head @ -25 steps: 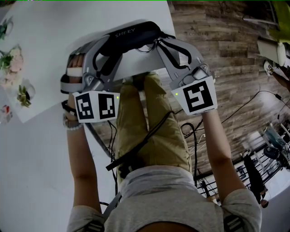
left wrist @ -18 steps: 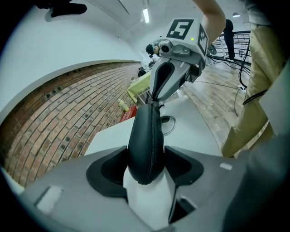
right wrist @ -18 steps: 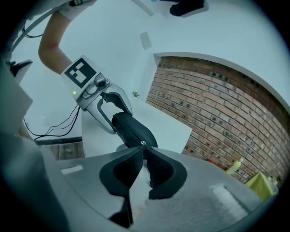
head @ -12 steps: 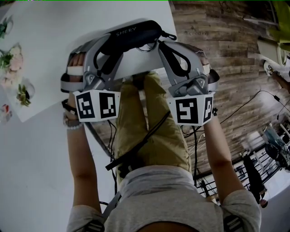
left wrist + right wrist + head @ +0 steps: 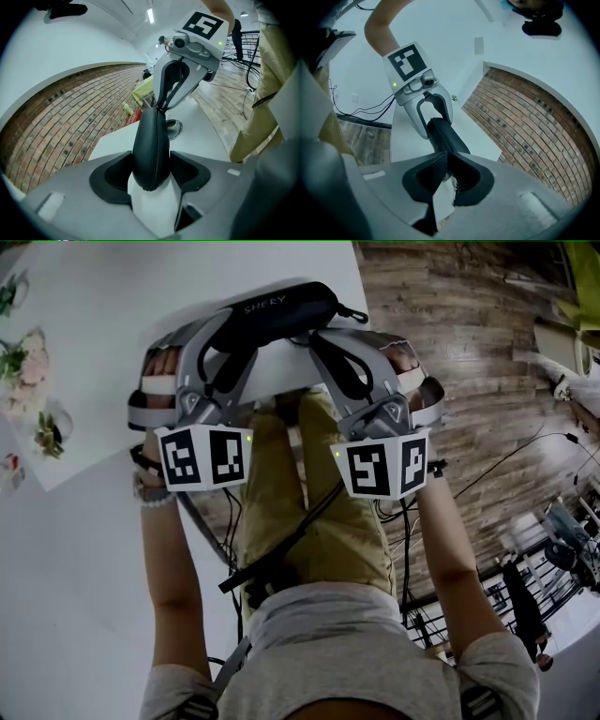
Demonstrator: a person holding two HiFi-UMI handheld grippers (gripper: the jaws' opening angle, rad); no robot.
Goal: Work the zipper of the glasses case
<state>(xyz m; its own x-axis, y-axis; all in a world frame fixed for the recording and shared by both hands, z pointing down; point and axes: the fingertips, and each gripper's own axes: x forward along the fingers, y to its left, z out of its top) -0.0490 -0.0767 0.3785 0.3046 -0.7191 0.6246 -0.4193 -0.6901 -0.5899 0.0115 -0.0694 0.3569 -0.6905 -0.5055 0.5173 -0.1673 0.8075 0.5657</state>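
Black glasses case [image 5: 281, 307], long axis left-right, left tool [image 5: 152, 161] clamping one end

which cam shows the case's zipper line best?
Left gripper view: the zipper runs straight down the case, facing the lens. Head view shows only the case's printed top; right gripper view sees the case end-on, zipper unclear.

Case: black zipped glasses case [image 5: 277, 310], near edge hidden behind left gripper [image 5: 150, 166] and right gripper [image 5: 447, 164].
Pinch: right jaws opening, tips almost together at the case's end; shiny speck between them too small to name.
Flowers: pale pink flowers [image 5: 23, 362], blurred.
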